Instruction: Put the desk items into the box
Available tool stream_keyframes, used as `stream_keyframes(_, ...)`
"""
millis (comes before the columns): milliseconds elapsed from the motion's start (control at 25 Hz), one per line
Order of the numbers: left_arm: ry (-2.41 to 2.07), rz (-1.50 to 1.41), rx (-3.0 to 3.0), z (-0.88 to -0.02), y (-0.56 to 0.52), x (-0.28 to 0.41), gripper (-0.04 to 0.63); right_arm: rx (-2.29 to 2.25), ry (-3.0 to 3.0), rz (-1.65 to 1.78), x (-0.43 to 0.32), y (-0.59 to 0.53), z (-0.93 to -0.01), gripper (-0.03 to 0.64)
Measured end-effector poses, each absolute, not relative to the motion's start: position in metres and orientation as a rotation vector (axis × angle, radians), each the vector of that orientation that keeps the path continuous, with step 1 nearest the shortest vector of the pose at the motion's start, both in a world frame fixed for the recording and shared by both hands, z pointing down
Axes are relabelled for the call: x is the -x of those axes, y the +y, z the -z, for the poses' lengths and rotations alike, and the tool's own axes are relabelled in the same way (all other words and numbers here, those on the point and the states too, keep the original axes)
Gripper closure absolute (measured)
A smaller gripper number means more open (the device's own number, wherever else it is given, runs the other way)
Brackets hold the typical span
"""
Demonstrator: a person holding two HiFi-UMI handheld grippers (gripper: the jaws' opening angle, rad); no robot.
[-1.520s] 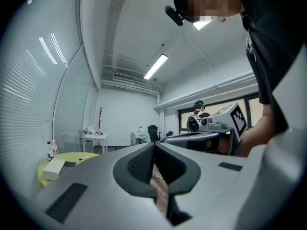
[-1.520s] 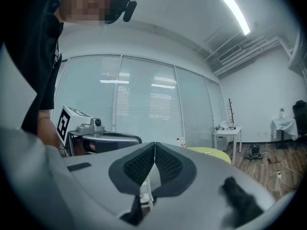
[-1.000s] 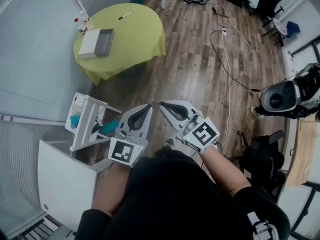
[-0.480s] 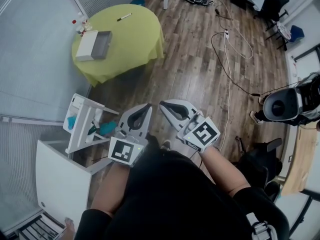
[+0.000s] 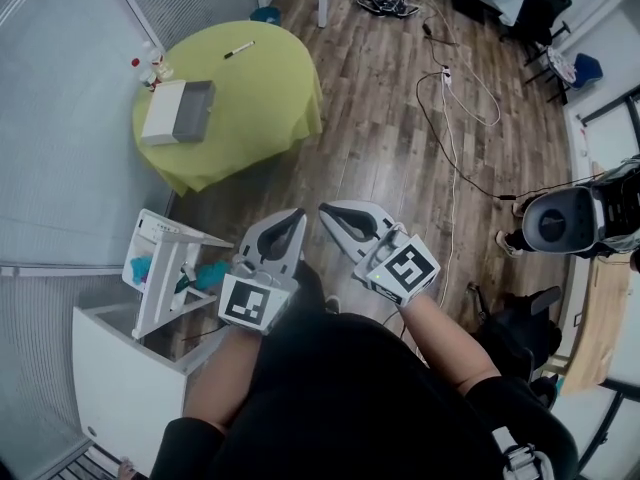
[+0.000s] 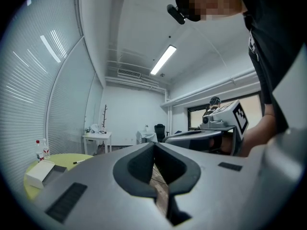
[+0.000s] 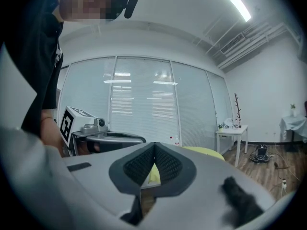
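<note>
Your left gripper and right gripper pressed together, empty, box on green table well ahead-left of them

We record one round table draped in a yellow-green cloth, standing on a wood-plank floor.

On the cloth we count:
- a white-and-grey box near the left edge
- small bottles, one red-capped, just beside it at the rim
- a marker pen, lying apart toward the far edge

On the floor we note loose white cables.
</note>
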State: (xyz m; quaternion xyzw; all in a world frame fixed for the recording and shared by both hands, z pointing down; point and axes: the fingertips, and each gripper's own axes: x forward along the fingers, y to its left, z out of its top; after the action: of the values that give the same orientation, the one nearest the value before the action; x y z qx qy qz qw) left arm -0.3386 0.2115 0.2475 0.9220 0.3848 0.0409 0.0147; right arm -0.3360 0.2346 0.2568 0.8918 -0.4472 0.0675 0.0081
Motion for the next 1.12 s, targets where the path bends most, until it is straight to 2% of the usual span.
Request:
stream_keyframes(520, 1.252, -0.141, -2.819, -0.249, 0.192, 0.216, 0.583, -2.801, -1.344, -0.267, 0.215, 0.213, -0.26, 0.6)
stream_keyframes(1120, 1.312, -0.145, -2.776, -0.255, 0.154, 0.132, 0.583, -2.808, -1.291, -0.296, 0.134, 0.173, -0.266, 0.6)
